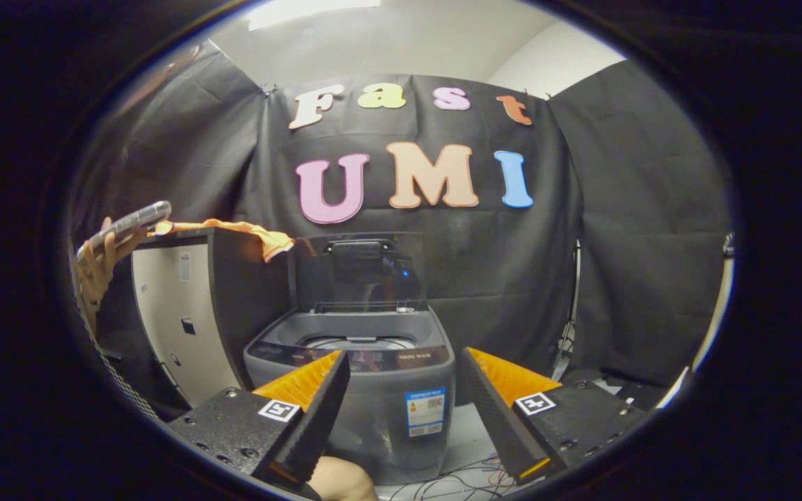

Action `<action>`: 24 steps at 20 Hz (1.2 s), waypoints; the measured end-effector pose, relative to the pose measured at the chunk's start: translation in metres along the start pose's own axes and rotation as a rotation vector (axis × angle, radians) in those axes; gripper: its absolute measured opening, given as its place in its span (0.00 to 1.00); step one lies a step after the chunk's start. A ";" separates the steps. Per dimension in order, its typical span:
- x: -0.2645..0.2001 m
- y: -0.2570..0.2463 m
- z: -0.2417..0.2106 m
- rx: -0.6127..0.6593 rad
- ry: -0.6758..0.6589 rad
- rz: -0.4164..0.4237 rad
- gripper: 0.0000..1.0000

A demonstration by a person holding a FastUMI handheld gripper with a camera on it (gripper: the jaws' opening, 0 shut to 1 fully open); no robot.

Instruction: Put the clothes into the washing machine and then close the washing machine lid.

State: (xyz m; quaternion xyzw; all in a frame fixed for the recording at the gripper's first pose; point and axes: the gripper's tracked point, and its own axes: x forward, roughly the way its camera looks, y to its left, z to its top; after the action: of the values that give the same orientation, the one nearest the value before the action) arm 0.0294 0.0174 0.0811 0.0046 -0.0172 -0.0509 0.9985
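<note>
Grey washing machine (pixel 366 376) (lid (pixel 359 271) upright), orange clothes (pixel 248 233) on cabinet (pixel 185 313).

Gripper (pixel 404 365): two black wedge-shaped fingers (pixel 317 410), orange ribbed inner pads, white square fiducial markers on top, screws in black base blocks; jaws stand apart.

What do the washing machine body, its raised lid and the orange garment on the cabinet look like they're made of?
Washing machine: likely grey plastic, matte, with rounded moulded edges. Lid: dark see-through panel, glass or plastic, showing reflections. Orange garment: thin soft fabric, draping limply over the cabinet edge. The gripper is open, holding nothing.
</note>
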 end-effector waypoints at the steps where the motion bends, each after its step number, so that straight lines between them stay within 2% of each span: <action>1: 0.006 0.010 0.013 0.003 -0.003 0.015 0.97; 8: 0.073 0.090 0.110 0.049 -0.020 0.105 0.97; 15: 0.147 0.217 0.193 0.049 -0.006 0.299 0.97; 20: 0.185 0.317 0.227 0.067 0.007 0.459 0.96; 24: 0.214 0.368 0.227 0.001 0.055 0.482 0.97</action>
State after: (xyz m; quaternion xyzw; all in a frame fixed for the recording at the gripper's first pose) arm 0.2716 0.3596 0.3196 0.0020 0.0095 0.1892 0.9819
